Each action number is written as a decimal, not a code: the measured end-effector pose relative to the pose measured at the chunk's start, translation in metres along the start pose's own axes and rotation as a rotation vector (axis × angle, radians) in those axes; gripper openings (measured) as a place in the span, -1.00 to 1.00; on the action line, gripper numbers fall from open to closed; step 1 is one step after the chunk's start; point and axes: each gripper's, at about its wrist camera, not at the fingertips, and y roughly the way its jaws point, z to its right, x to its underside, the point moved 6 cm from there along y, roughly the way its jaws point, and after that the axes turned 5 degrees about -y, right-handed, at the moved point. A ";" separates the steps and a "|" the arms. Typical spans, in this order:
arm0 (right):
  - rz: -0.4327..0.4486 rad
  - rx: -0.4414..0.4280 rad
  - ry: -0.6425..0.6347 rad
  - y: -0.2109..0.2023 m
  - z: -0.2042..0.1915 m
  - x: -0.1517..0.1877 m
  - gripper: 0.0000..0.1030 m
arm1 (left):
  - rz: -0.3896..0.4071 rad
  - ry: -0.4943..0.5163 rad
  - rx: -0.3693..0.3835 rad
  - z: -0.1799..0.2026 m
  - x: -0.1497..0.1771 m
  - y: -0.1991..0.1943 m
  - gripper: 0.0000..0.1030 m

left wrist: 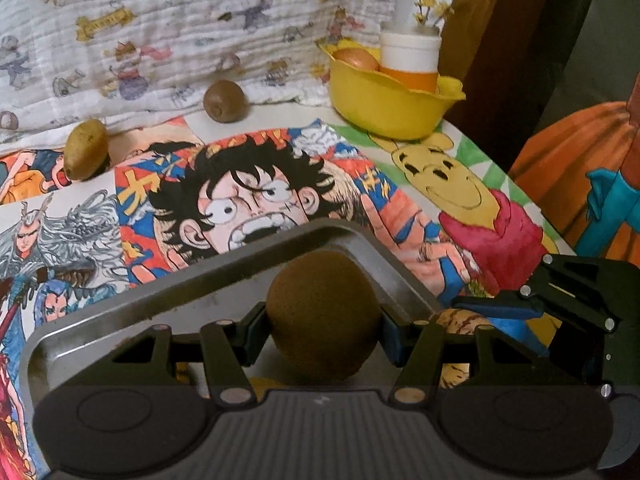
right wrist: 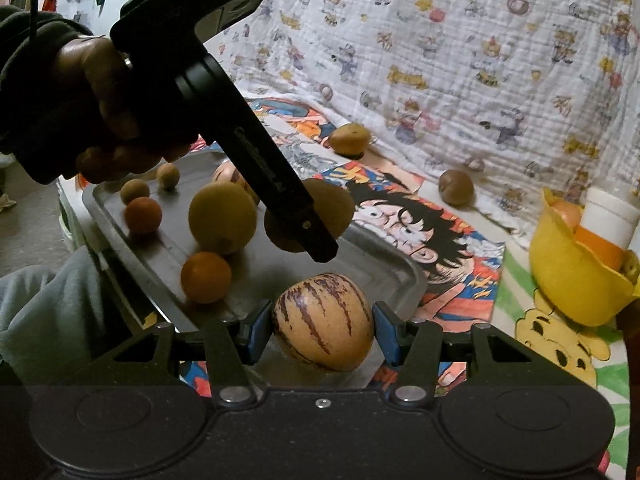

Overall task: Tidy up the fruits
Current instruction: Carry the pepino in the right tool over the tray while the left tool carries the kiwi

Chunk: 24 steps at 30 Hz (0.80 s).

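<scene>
A fuzzy brown kiwi [left wrist: 323, 316] is clamped between the blue pads of the left gripper [left wrist: 322, 330], held just over a corner of the metal tray [left wrist: 120, 304]. A smooth, egg-shaped striped fruit [right wrist: 323, 322], cream with purple-brown streaks, is gripped the same way by the right gripper [right wrist: 323, 330], over the tray's near end.

The tray is dull grey metal with a raised rim and rounded corners. At least six round fruits can be counted on it in the right wrist view: two orange ones [right wrist: 205, 277], a big matte yellow-green one [right wrist: 222, 218], two small tan ones [right wrist: 135, 191] and a pale one mostly hidden behind the left gripper.

Out on the cartoon-printed table cover [left wrist: 248, 200], two more loose fruits are seen: a second brown kiwi [left wrist: 224, 101] and a smoother, yellowish oval one [left wrist: 87, 149], well apart. A glossy yellow plastic bowl [left wrist: 384, 108] with a wavy rim is parked farther off, with an orange-and-white container [left wrist: 409, 63] and one orange-brown fruit [left wrist: 357, 59] inside. A crinkly printed cloth [left wrist: 168, 32] is hung behind.
</scene>
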 end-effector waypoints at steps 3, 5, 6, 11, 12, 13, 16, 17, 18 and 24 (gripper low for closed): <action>-0.016 -0.019 0.013 0.003 0.000 0.003 0.08 | -0.017 0.010 -0.005 0.002 0.002 0.004 0.19; -0.027 -0.032 0.026 0.004 0.000 0.006 0.08 | -0.027 0.015 -0.010 0.002 0.003 0.007 0.19; -0.033 -0.038 0.032 0.005 0.000 0.007 0.08 | -0.033 0.017 -0.012 0.002 0.003 0.008 0.19; -0.039 -0.048 0.039 0.007 0.000 0.008 0.08 | -0.061 0.030 -0.027 0.001 0.003 0.014 0.19; -0.038 -0.049 0.038 0.007 0.000 0.009 0.08 | -0.066 0.032 -0.028 0.001 0.004 0.016 0.19; -0.037 -0.049 0.037 0.007 0.000 0.009 0.08 | -0.069 0.034 -0.029 0.001 0.004 0.017 0.19; -0.036 -0.050 0.039 0.007 -0.001 0.009 0.08 | -0.077 0.037 -0.032 0.000 0.005 0.019 0.19; -0.036 -0.050 0.039 0.007 -0.001 0.010 0.08 | -0.080 0.037 -0.033 0.000 0.006 0.019 0.19; -0.037 -0.049 0.037 0.007 -0.001 0.010 0.08 | -0.083 0.038 -0.034 0.000 0.006 0.020 0.19; -0.036 -0.047 0.031 0.007 -0.001 0.009 0.08 | -0.093 0.037 -0.040 -0.001 0.007 0.022 0.19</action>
